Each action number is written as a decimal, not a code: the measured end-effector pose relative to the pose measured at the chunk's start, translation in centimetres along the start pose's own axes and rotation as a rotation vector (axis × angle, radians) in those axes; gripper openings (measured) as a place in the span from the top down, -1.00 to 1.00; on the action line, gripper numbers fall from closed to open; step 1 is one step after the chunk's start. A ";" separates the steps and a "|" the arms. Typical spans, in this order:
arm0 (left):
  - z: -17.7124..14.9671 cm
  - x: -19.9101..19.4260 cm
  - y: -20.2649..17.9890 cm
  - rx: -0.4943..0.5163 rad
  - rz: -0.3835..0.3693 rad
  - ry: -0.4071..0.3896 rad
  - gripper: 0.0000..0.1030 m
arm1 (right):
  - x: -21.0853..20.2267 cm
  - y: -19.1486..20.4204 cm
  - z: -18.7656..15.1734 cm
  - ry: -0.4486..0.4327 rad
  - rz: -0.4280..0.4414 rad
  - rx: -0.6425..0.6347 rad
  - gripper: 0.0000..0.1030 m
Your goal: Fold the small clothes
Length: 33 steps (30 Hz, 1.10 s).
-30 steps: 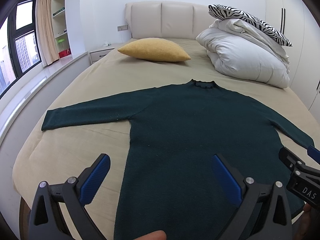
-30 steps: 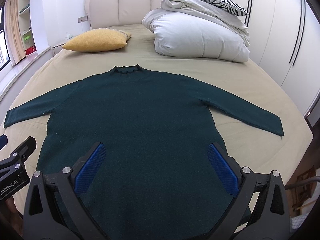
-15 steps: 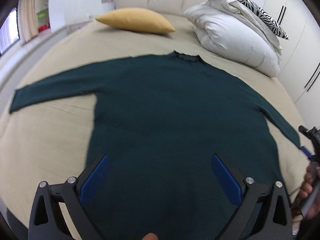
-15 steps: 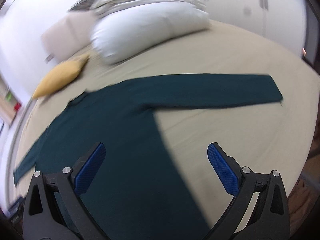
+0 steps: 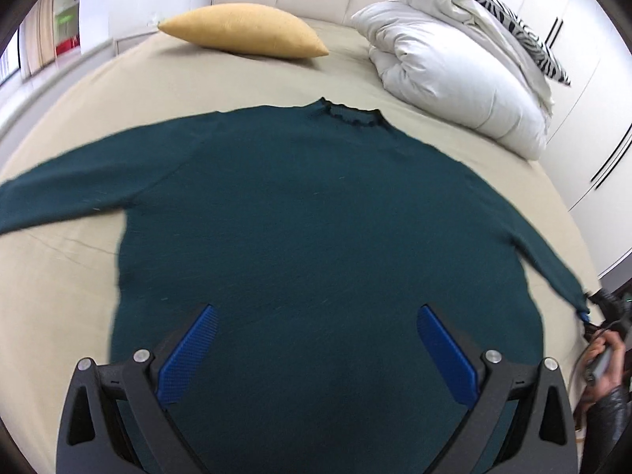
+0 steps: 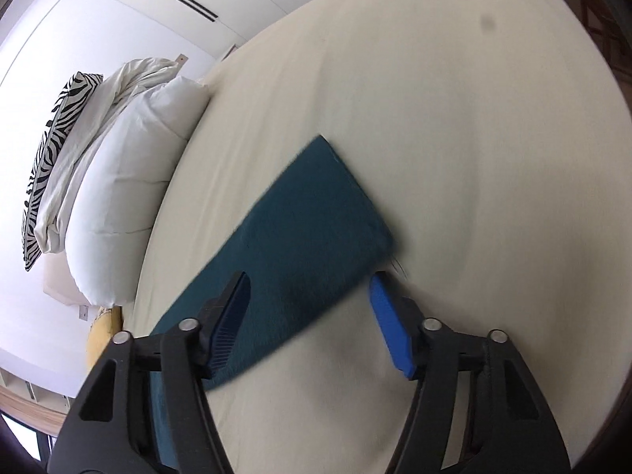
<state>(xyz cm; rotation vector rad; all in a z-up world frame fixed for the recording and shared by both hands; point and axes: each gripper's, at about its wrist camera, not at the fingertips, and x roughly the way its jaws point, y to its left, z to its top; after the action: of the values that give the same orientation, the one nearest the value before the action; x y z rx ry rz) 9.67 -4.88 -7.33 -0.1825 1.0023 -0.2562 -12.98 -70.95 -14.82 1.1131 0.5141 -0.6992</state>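
Note:
A dark green long-sleeved sweater [image 5: 316, 213] lies flat on the beige bed, neck toward the headboard, both sleeves spread out. My left gripper [image 5: 314, 339] is open and hovers over the sweater's lower body. My right gripper [image 6: 310, 304] is open with its jaws on either side of the right sleeve [image 6: 300, 237], close to the cuff. In the left wrist view the right gripper [image 5: 600, 312] shows at the sleeve end on the far right.
A yellow pillow [image 5: 245, 35] lies near the headboard. A white duvet [image 5: 454, 79] with a zebra pillow [image 5: 486, 4] on top sits at the back right. White wardrobe doors [image 5: 592, 126] stand to the right of the bed.
My right gripper has swung right and dropped down to the right sleeve's cuff. My left gripper has moved forward over the sweater's body.

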 end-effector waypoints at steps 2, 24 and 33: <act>0.3 0.7 0.1 -0.013 -0.029 0.016 -1.00 | 1.4 -0.5 1.3 0.016 -0.013 -0.009 0.70; 4.4 4.9 5.9 -0.254 -0.344 0.068 -0.61 | 8.1 31.2 -27.7 0.403 0.303 -0.752 0.79; 6.2 8.7 2.1 -0.208 -0.395 0.111 -0.61 | 6.3 26.8 -29.6 0.430 0.354 -0.797 -0.09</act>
<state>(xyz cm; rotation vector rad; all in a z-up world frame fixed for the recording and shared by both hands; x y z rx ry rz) 19.67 -5.20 -11.61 -0.5632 1.0983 -0.5265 9.98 -37.70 -13.19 0.5585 0.8395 0.0869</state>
